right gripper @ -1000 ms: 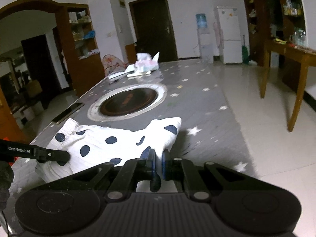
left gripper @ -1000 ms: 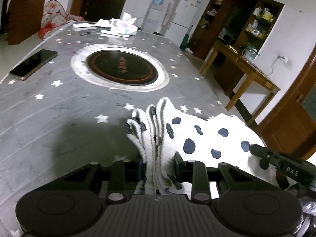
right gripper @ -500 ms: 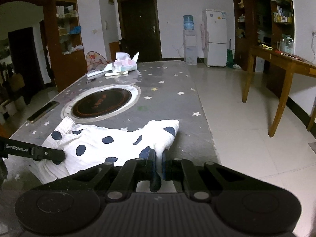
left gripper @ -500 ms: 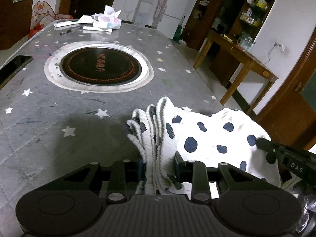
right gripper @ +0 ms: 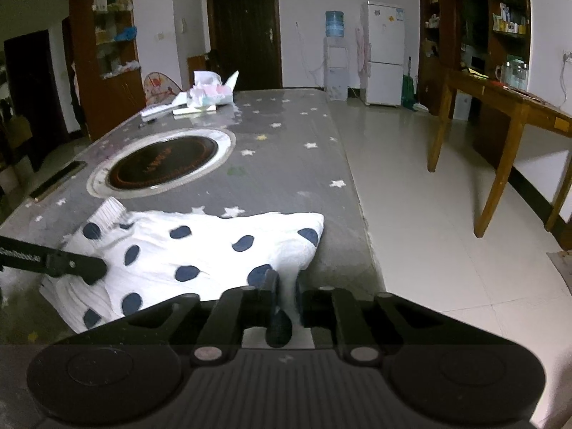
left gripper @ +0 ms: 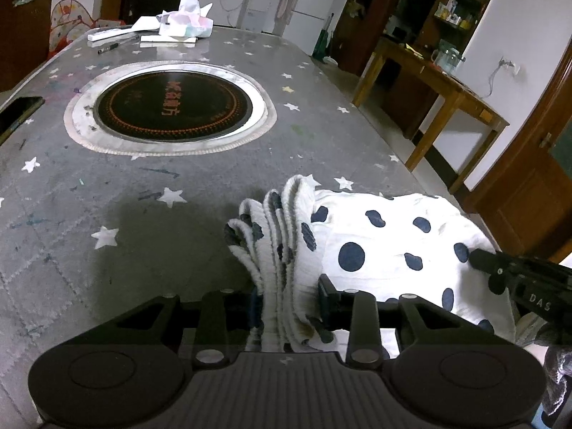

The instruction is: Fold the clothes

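Both grippers are clamped on the garment, white cloth with dark blue spots, lying at the near end of the grey star-patterned table. The left gripper has its jaws narrowed around a thick bunch of ribbed waistband, the folds gathered up and standing between the fingers. Over on the other side, the right gripper has its jaws pressed nearly together on a thin edge of the same cloth, right by the table's right-hand edge.

The garment stretches between the two, its long axis running across the table from left to right, ribbed end toward the left, plainer corner toward the right. It lies mostly flat, a little rumpled, just short of the round black cooktop set in its metal ring in the table's middle.

Containers: at the far end sits a soft tissue pack with white tissues sticking out of the top, papers and a pen beside it. A dark phone lies along the left edge. On the wooden side table stand glass jars; what is in them cannot be made out.
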A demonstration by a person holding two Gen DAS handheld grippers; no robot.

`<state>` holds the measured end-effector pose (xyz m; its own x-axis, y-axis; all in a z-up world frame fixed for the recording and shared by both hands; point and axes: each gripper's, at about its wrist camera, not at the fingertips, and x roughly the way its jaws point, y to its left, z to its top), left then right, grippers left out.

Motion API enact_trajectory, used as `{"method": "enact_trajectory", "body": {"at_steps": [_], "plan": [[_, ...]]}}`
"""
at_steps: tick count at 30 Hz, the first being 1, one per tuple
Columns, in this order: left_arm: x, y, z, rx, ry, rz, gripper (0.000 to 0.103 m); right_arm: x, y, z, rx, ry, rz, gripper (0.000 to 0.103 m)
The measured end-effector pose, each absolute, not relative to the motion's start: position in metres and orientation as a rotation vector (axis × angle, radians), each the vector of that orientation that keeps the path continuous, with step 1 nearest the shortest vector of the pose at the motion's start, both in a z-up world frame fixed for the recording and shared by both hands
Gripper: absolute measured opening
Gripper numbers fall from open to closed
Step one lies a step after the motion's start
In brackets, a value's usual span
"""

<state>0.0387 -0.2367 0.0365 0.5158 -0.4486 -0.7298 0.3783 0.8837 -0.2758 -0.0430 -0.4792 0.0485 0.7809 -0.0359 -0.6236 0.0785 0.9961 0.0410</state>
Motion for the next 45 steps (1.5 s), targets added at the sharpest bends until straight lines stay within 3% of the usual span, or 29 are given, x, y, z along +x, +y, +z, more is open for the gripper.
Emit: {"method": "enact_trajectory", "body": {"at_steps": [7, 11, 15, 23, 45], "plan": [[0.037, -0.237, 0.038, -0.049, 0.883, -0.489, 0.051, -0.049, -0.480, 0.048, 0.036, 0.662, -0.089, 0.020], [0.035, -0.236, 0.039, -0.035, 0.874, -0.485, 0.058, -0.048, -0.480, 0.049, 0.051, 0.659, -0.076, 0.041], [0.032, -0.237, 0.039, -0.001, 0.857, -0.479, 0.069, -0.042, -0.478, 0.044, 0.098, 0.676, -0.041, 0.043], [0.032, -0.237, 0.035, 0.036, 0.860, -0.470, 0.075, -0.029, -0.470, 0.027, 0.114, 0.720, -0.024, 0.053], [0.051, -0.223, 0.041, -0.020, 0.855, -0.432, 0.083, 0.024, -0.461, 0.024, 0.135, 0.761, 0.025, 0.054]]}}
